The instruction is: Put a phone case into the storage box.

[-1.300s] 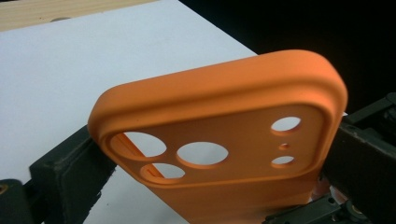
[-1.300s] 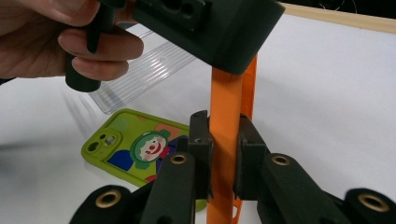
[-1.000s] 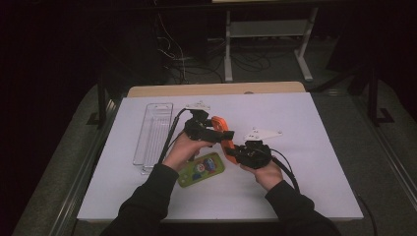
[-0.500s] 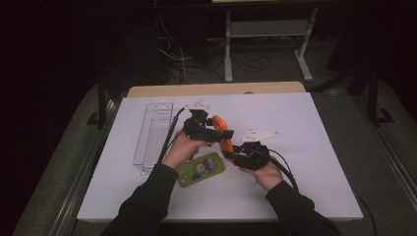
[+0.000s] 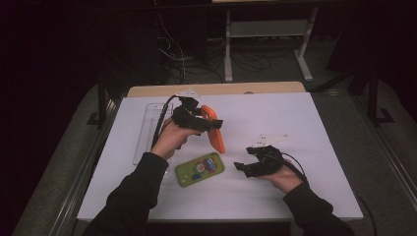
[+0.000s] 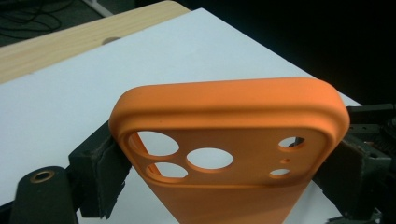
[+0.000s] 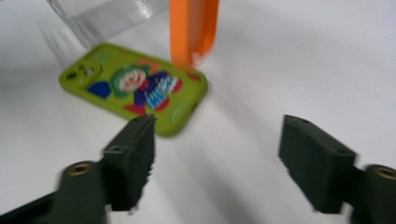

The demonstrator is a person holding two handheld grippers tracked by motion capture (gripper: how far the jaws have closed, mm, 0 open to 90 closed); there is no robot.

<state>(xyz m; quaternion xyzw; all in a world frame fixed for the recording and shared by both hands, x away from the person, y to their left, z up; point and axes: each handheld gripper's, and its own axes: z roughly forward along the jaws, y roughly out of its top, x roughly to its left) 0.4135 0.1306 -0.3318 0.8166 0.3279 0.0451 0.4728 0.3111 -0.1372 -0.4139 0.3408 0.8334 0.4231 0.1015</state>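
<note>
The left gripper (image 5: 217,124) clamps the orange phone case (image 6: 233,154) across its width, lifted above the white table (image 5: 319,123) — light, rubbery, likely to flex, so gripping the rims suits it. The right gripper (image 7: 217,158), whose jaws have just been opening, stands apart and empty near the green phone case (image 5: 199,168).

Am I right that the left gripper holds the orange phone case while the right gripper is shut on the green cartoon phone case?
Not quite: the right gripper is open and empty in its own view. The green cartoon phone case lies on the white table; the left gripper does hold the orange phone case.
</note>
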